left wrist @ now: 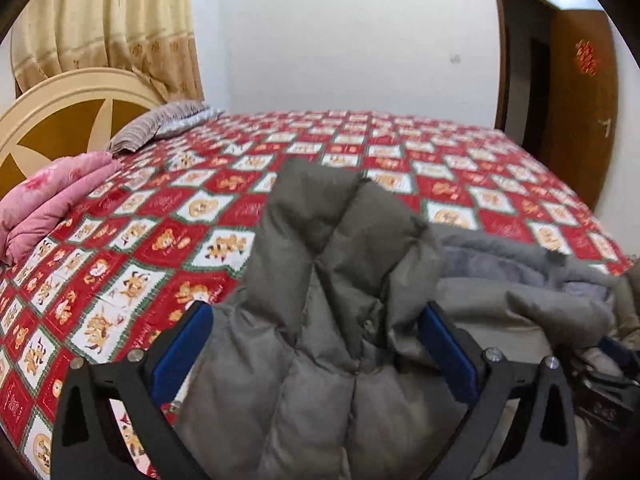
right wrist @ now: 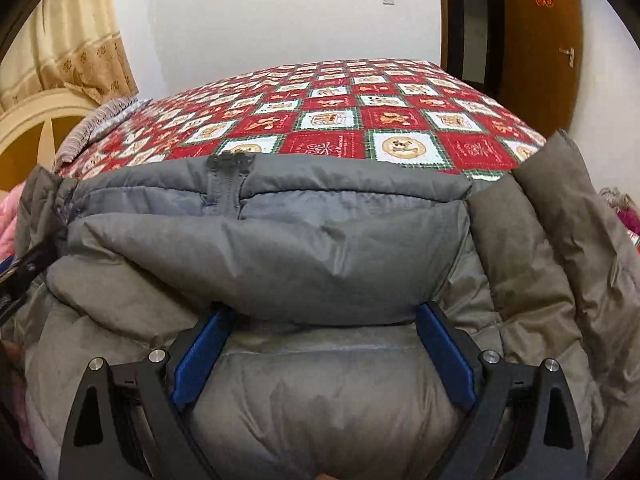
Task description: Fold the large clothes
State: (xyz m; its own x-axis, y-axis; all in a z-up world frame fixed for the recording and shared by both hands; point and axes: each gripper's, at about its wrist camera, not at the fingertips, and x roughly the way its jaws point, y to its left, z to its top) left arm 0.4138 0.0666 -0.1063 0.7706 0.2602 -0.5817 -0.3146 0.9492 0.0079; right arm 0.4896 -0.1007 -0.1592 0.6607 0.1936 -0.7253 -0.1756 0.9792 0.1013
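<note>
At the far left of the left wrist view, a headboard [left wrist: 60,120] stands below a curtain [left wrist: 116,28], with a pink quilt [left wrist: 56,196] and a striped pillow [left wrist: 160,124] at that end of the bed [left wrist: 320,148] (its cover is a red and white check with cartoon figures). The left gripper [left wrist: 316,320] has its jaws spread wide, and a bunched fold of the grey jacket [left wrist: 332,280] fills the gap between its blue pads [left wrist: 192,344]; whether the pads press the cloth cannot be told. More of the jacket lies heaped to the right, at the near edge of the bed. A brown door [left wrist: 580,92] stands at the far right.

In the right wrist view, a black part of the other tool shows at the left edge. The right gripper [right wrist: 322,320] is also spread wide, its pads [right wrist: 200,360] on either side of a thick puffed fold of the jacket [right wrist: 320,248]. A zip [right wrist: 228,184] runs down the fold's upper left. A sleeve-like part rises at the right.
</note>
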